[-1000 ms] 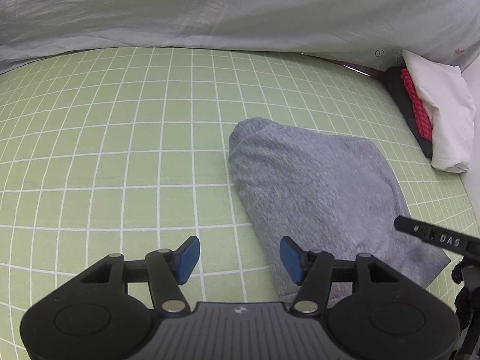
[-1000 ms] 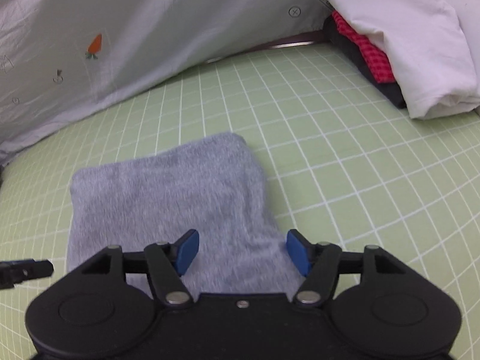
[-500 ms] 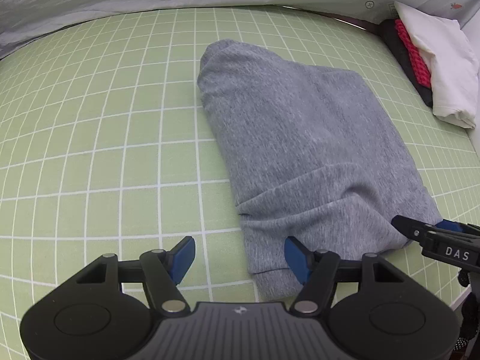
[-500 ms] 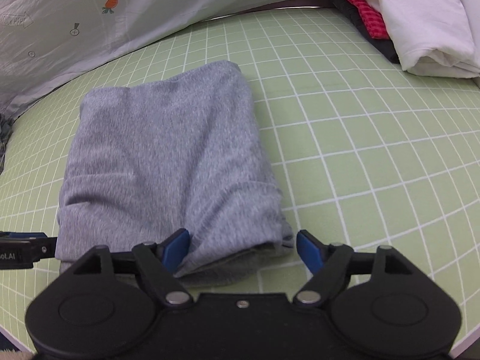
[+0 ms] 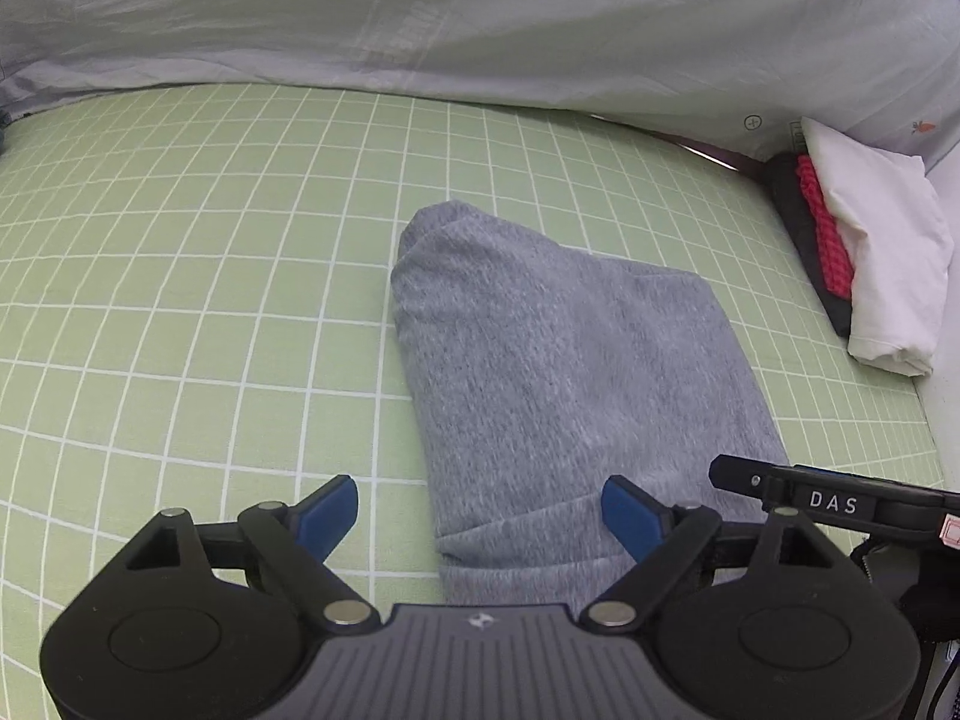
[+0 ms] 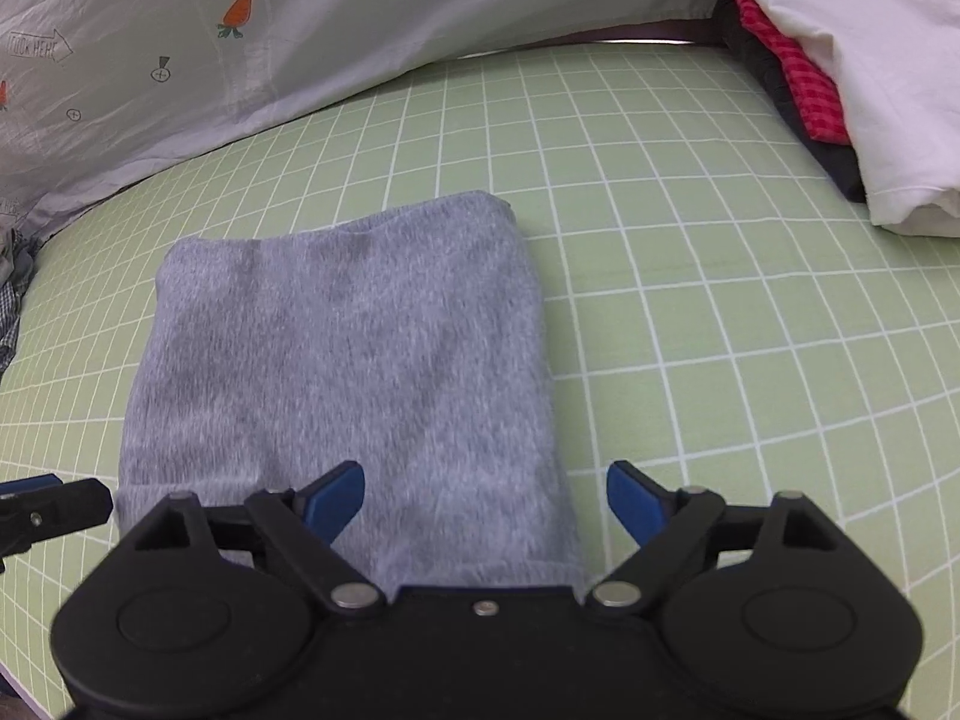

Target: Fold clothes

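A grey folded garment [image 5: 570,372] lies flat on the green grid sheet [image 5: 180,300]; it also shows in the right wrist view [image 6: 342,360]. My left gripper [image 5: 480,516] is open and empty over the garment's near left corner. My right gripper [image 6: 485,501] is open and empty over its near right corner. A finger of the right gripper [image 5: 840,501] shows at the right of the left wrist view. A finger of the left gripper [image 6: 48,507] shows at the left of the right wrist view.
A stack of folded clothes, white on top [image 6: 852,60] with red and black beneath [image 5: 828,240], sits at the far right. A pale carrot-print sheet [image 5: 480,18] rises behind. A checked cloth [image 6: 12,300] lies at the left edge.
Both grippers tilted down close over the garment's near end half a second ago, then drew back and up. Both stayed open and empty. The garment lies still.
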